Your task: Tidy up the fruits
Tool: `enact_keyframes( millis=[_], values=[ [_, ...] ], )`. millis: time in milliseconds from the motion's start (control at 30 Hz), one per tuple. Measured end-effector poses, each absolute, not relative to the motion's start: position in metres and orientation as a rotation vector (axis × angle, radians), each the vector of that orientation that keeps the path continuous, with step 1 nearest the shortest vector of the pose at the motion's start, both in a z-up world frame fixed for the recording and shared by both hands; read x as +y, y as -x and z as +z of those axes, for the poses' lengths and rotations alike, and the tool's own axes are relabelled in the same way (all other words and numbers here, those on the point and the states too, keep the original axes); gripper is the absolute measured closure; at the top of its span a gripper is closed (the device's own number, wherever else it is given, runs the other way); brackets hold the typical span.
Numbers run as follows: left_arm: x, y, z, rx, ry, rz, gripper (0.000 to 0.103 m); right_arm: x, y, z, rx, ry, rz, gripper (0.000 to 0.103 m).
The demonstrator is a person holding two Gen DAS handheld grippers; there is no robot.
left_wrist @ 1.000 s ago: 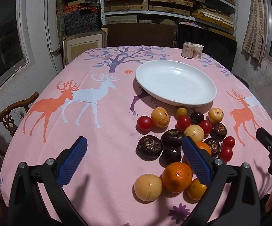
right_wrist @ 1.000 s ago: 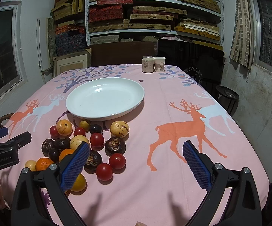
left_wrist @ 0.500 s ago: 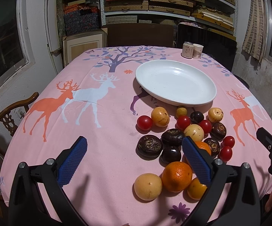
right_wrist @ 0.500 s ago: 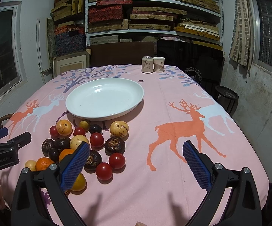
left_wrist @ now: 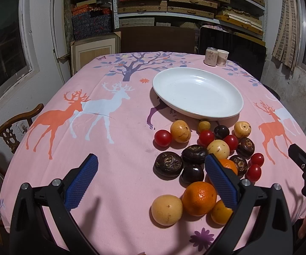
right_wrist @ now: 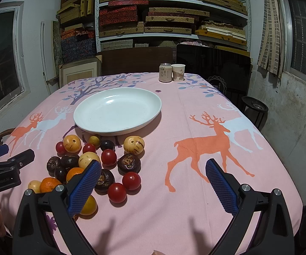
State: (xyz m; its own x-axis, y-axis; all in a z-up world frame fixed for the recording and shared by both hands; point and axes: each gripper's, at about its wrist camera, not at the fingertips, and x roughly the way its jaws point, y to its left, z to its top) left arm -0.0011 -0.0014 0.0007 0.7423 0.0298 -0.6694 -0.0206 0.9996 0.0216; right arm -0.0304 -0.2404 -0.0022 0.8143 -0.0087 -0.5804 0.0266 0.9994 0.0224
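A pile of fruit lies on the pink deer tablecloth in front of an empty white plate (left_wrist: 197,93) (right_wrist: 117,110): an orange (left_wrist: 199,198), a pale yellow fruit (left_wrist: 167,210), red tomatoes (left_wrist: 163,138), dark brown fruits (left_wrist: 168,165) and yellow fruits (left_wrist: 180,131). My left gripper (left_wrist: 150,176) is open and empty, above the cloth at the pile's left edge. My right gripper (right_wrist: 153,180) is open and empty, right of the pile, its left finger over an orange (right_wrist: 75,173). Red tomatoes (right_wrist: 117,192) lie near it.
A drink can (right_wrist: 165,72) and a paper cup (right_wrist: 178,72) stand at the table's far edge. A wooden chair (left_wrist: 2,133) is at the left. Shelves with boxes (right_wrist: 170,19) fill the back wall. A black stool (right_wrist: 256,106) stands at the right.
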Motion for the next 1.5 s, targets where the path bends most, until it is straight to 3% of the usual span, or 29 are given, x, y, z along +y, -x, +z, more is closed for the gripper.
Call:
enact_keyframes(
  millis=[500,800,1033,1100,1133,1167,1200,1500],
  values=[
    [0.002,0.006,-0.003,0.738,-0.025,0.001,0.004,-0.241,0.031,-0.002,0.620,-0.021,0.008,0.004],
    [0.020,0.033,-0.045,0.870,-0.168,-0.069,0.004,-0.258,0.033,-0.009,0.641,-0.053,-0.018,0.004],
    [0.004,0.030,-0.055,0.861,-0.203,-0.145,0.005,-0.251,0.034,-0.011,0.644,-0.027,0.002,0.004],
    [-0.002,0.027,-0.058,0.852,-0.221,-0.179,0.015,-0.252,0.036,-0.009,0.634,-0.023,-0.007,0.004],
    [-0.003,0.026,-0.060,0.846,-0.207,-0.214,0.030,-0.254,0.036,-0.008,0.632,-0.026,-0.013,0.004],
    [-0.004,0.023,-0.061,0.854,-0.191,-0.244,0.054,-0.255,0.036,-0.008,0.632,-0.029,-0.015,0.004],
    [-0.005,0.020,-0.065,0.884,-0.179,-0.278,0.063,-0.257,0.036,-0.009,0.636,-0.031,-0.016,0.004],
    [-0.004,0.033,-0.053,0.803,-0.187,-0.283,0.065,-0.249,0.029,-0.029,0.739,0.049,0.138,0.005]
  ],
)
